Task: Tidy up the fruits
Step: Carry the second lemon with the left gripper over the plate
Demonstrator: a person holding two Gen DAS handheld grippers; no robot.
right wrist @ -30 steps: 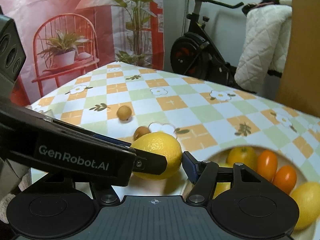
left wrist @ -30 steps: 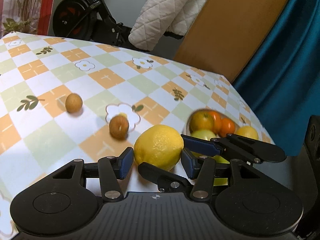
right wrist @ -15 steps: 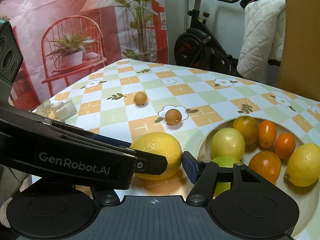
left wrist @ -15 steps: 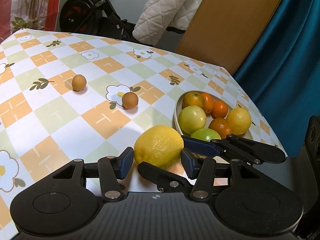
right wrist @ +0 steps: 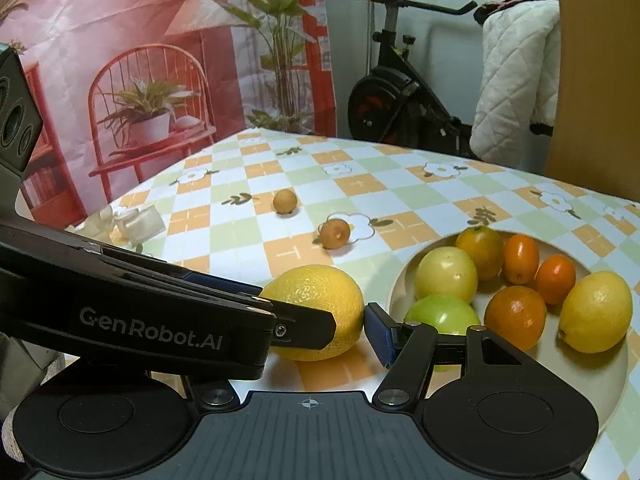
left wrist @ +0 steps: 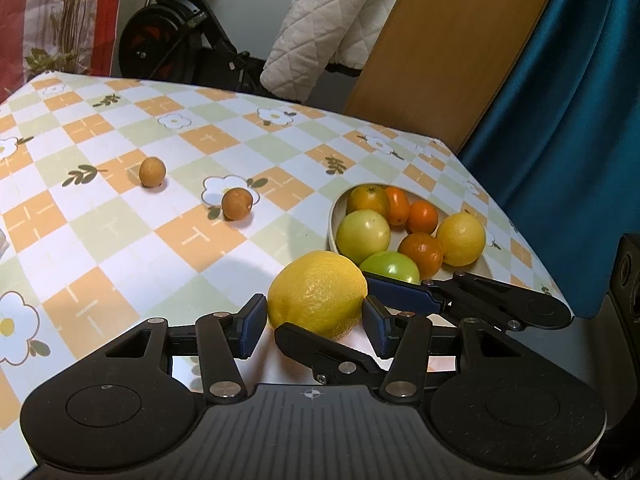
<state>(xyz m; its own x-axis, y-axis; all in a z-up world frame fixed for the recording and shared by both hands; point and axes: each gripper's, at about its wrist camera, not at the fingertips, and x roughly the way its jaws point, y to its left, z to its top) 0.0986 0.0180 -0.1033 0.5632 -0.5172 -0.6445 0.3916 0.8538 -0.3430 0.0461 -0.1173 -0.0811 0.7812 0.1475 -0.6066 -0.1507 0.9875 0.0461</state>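
Observation:
A large yellow lemon (left wrist: 316, 292) hangs just above the checked tablecloth, left of a white bowl (left wrist: 331, 220). Both grippers grip it. In the left wrist view my left gripper (left wrist: 316, 328) has its blue pads pressed on the lemon's two sides. The right gripper's fingers (left wrist: 400, 294) cross in from the right and clamp it too. In the right wrist view the lemon (right wrist: 316, 304) sits in my right gripper (right wrist: 318, 336); its left pad is hidden behind the left gripper's body. The bowl (right wrist: 398, 284) holds several citrus fruits and green fruits.
Two small brown fruits (left wrist: 152, 171) (left wrist: 237, 203) lie loose on the cloth farther off. A clear plastic item (right wrist: 140, 222) sits at the table's left edge. Beyond the table stand an exercise bike (right wrist: 400, 104), a quilted white cover, a brown board and a blue curtain.
Both grippers have drawn back across the table with the lemon still in them. The small brown fruits now look farther off, and the whole bowl has come into view.

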